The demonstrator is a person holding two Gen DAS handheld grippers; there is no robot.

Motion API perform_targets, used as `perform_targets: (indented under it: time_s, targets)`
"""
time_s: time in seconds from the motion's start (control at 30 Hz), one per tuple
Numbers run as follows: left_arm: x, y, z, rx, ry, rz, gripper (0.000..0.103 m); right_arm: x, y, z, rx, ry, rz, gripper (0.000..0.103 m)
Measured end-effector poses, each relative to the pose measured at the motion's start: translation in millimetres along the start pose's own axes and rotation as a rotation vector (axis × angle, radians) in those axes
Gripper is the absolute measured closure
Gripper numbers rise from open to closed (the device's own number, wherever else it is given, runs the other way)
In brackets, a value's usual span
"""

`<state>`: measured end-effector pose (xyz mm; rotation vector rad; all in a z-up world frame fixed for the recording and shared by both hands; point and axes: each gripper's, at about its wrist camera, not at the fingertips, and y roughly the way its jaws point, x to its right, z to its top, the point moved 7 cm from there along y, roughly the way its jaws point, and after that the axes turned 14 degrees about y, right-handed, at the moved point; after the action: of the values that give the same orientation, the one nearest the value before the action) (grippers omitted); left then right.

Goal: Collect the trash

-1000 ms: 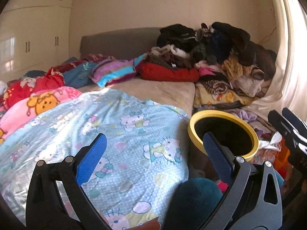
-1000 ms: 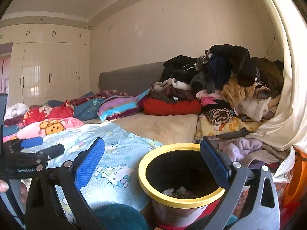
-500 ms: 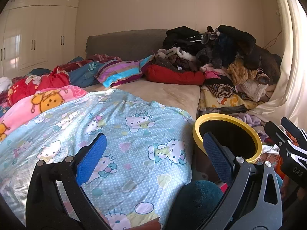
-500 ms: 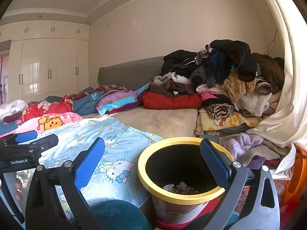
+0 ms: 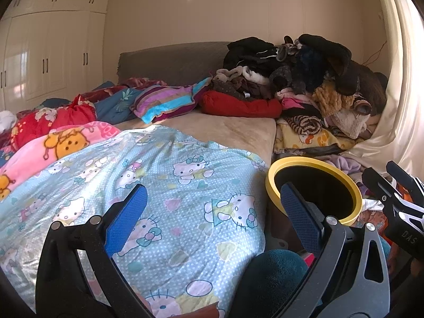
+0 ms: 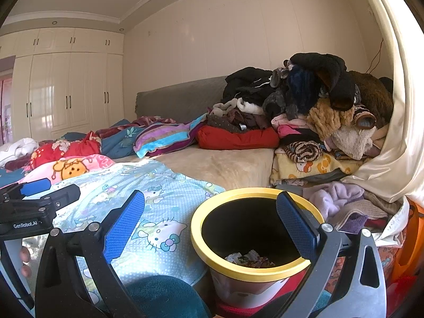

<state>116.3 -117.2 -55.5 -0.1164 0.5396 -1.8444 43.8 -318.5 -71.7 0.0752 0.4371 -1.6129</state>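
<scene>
A yellow-rimmed trash bin (image 6: 249, 271) stands beside the bed's near corner; crumpled trash (image 6: 249, 258) lies at its bottom. It also shows in the left wrist view (image 5: 312, 160). My right gripper (image 6: 210, 224) is open and empty, just behind and above the bin, with its right finger over the rim. My left gripper (image 5: 213, 217) is open and empty over the Hello Kitty blanket (image 5: 164, 185), left of the bin. Each gripper shows at the edge of the other's view.
A bed with a grey headboard (image 5: 172, 61) carries pillows and blankets. A tall heap of clothes (image 6: 312, 106) fills the right side against a cream curtain (image 6: 397, 159). White wardrobes (image 6: 61, 92) stand at far left. A dark teal cushion (image 6: 164, 296) lies close below.
Both grippers have risen and tilted up a little; the bed and bin sit lower in the views. The jaws stay open and empty.
</scene>
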Motion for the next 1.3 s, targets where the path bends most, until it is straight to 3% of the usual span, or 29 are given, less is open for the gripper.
perform_targets:
  time_s: [1.07, 1.2, 1.3]
  targets:
    - [-9, 0, 1, -0.009, -0.019, 0.025, 0.011, 4, 0, -3, -0.001, 0.009, 0.002, 0.006]
    - [-25, -1, -2, -0.034, -0.068, 0.052, 0.011, -14, -1, 4, 0.020, -0.005, 0.049, 0.006]
    - [-66, -4, -11, -0.077, -0.159, 0.097, 0.011, -63, 10, 7, -0.017, -0.035, 0.161, 0.006]
